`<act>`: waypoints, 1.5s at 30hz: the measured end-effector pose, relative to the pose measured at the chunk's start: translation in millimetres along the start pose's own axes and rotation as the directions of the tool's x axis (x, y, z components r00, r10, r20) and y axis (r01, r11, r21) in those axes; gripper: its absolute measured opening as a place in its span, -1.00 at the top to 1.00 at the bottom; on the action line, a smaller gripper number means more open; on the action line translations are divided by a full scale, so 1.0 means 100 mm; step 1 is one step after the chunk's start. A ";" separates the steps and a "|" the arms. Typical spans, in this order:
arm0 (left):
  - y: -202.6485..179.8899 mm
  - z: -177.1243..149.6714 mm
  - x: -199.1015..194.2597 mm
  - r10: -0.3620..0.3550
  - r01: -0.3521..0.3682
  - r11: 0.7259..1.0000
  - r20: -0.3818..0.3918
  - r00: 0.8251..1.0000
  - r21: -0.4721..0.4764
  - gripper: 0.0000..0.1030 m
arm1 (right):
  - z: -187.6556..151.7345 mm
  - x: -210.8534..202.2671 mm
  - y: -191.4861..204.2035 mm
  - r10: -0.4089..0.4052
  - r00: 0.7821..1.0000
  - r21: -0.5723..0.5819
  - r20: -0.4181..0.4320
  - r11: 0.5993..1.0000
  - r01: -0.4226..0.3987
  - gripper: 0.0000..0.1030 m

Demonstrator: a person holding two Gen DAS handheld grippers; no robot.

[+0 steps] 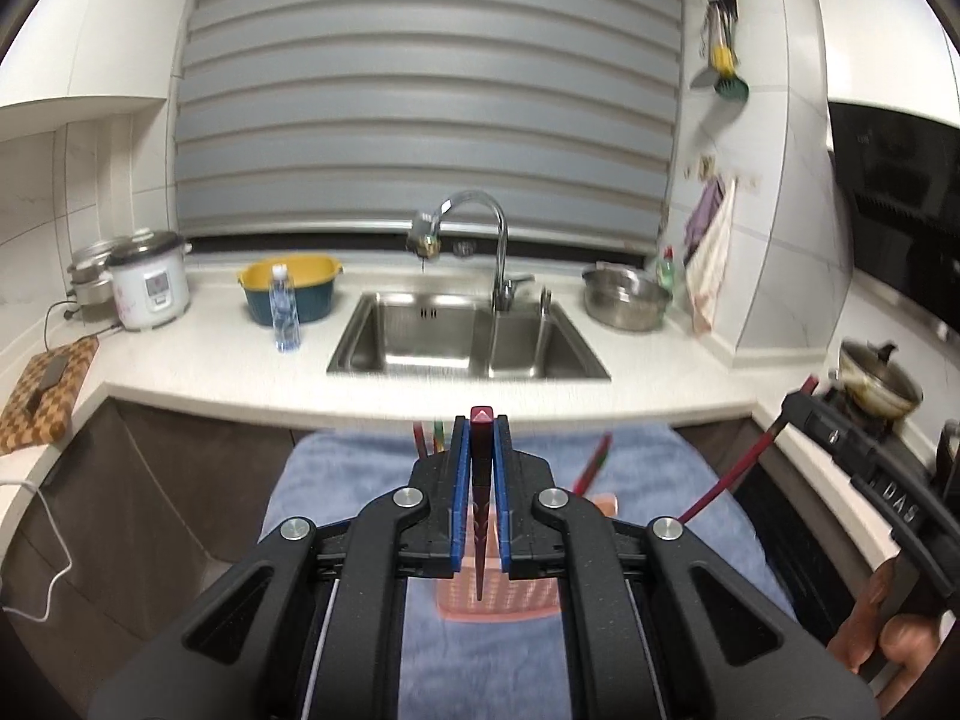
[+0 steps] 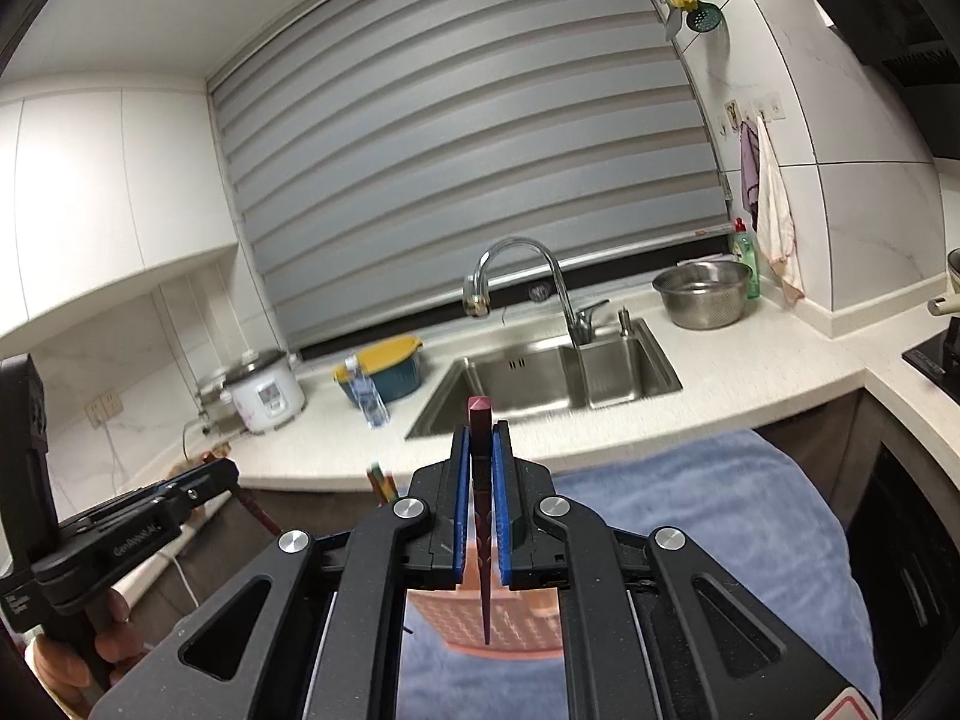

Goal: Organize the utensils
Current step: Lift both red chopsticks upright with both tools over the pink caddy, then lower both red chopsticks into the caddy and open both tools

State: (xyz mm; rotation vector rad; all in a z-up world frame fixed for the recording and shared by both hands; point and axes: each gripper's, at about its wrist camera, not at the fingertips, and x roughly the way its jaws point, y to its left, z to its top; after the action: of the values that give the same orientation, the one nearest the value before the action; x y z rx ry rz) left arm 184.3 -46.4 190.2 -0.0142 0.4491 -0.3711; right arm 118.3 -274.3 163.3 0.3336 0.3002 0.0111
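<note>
I see glossy dark-red chopstick (image 1: 481, 480) between my matt black plastic left gripper (image 1: 480, 420), blue smooth pads (image 1: 459, 480). Pink perforated plastic basket (image 1: 498, 603) on fuzzy blue towel (image 1: 648, 516). Brushed steel sink (image 1: 420, 336), polished chrome faucet (image 1: 498, 240), shiny metal bowl (image 1: 627, 300), matt white stone-look counter (image 1: 240, 372), checkered wood board (image 1: 45, 396).
</note>
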 end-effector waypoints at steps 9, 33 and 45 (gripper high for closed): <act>0.01 0.33 0.25 -0.002 0.002 1.000 0.067 0.998 -0.006 0.86 | 0.25 0.34 -0.01 0.005 1.000 0.024 0.025 1.000 -0.005 0.86; 0.08 0.01 0.86 0.014 -0.015 1.000 -0.026 1.000 -0.013 0.86 | -0.20 1.03 -0.19 -0.040 0.992 0.052 -0.118 0.998 0.047 0.86; 0.12 -0.14 0.85 0.041 -0.042 0.999 -0.035 0.999 -0.031 0.30 | -0.29 0.99 -0.18 -0.068 0.990 0.041 -0.122 0.996 0.073 0.74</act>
State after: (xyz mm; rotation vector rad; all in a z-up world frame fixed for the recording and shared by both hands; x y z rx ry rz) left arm 253.8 -64.7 140.8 -0.0293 0.4885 -0.3237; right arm 204.1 -275.8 102.9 0.3679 0.4321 -0.0453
